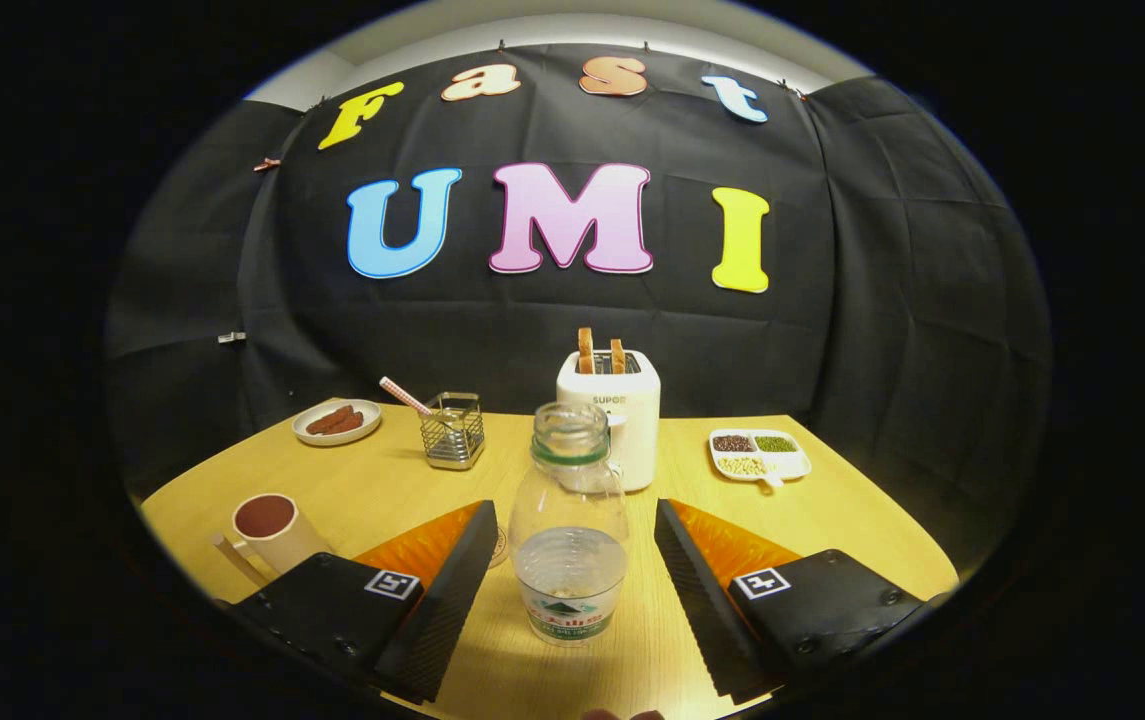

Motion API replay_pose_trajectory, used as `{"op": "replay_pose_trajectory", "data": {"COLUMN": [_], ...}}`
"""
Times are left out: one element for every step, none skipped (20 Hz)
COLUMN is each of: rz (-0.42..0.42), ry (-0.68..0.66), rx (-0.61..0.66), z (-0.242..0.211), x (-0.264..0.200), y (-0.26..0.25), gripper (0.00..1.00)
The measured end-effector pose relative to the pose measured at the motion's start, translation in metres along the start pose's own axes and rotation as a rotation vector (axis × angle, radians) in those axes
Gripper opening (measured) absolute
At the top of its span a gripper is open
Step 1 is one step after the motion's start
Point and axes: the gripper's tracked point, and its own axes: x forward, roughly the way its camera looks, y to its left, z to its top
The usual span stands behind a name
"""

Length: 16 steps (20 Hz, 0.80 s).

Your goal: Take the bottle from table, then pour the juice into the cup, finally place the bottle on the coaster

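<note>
1. My gripper [572, 590] is spread wide, gripping nothing.
2. The bottle [569, 525] stands upright between my fingers, untouched.
3. The cup [270, 530] sits at ten o'clock from the bottle.

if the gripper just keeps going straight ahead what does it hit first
The bottle. It stands on the table between the open fingers of the gripper, with a gap on each side, so it would slide deeper between them. Beyond it is the toaster, though depth is hard to judge.
</note>
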Motion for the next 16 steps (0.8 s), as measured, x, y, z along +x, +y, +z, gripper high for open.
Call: {"op": "replay_pose_trajectory", "data": {"rz": [0.001, 0.000, 0.003, 0.005, 0.010, 0.013, 0.018, 0.026, 0.030, 0.034, 0.037, 0.037, 0.040, 0.043, 0.040, 0.035], "ry": [0.007, 0.014, 0.020, 0.024, 0.027, 0.032, 0.037, 0.037, 0.036, 0.038, 0.041, 0.047, 0.053, 0.061, 0.073, 0.079], "rx": [0.008, 0.013, 0.018, 0.022, 0.026, 0.026, 0.022, 0.012, 0.006, 0.008, 0.012, 0.017, 0.023, 0.030, 0.033, 0.032], "z": [-0.004, -0.008, -0.011, -0.014, -0.016, -0.019, -0.022, -0.024, -0.025, -0.025, -0.026, -0.028, -0.030, -0.032, -0.036, -0.036], "x": [0.003, 0.005, 0.007, 0.008, 0.010, 0.012, 0.014, 0.015, 0.017, 0.019, 0.022, 0.024, 0.026, 0.028, 0.030, 0.030], "y": [-0.001, -0.001, -0.001, -0.001, -0.002, -0.002, -0.002, 0.000, 0.000, -0.002, -0.002, -0.002, -0.003, -0.002, -0.003, -0.004], "gripper": [0.97, 0.98, 0.98, 0.98, 0.98, 0.98, 0.98, 0.98, 0.98, 0.98, 0.98, 0.98, 0.97, 0.94, 0.92, 0.86]}}
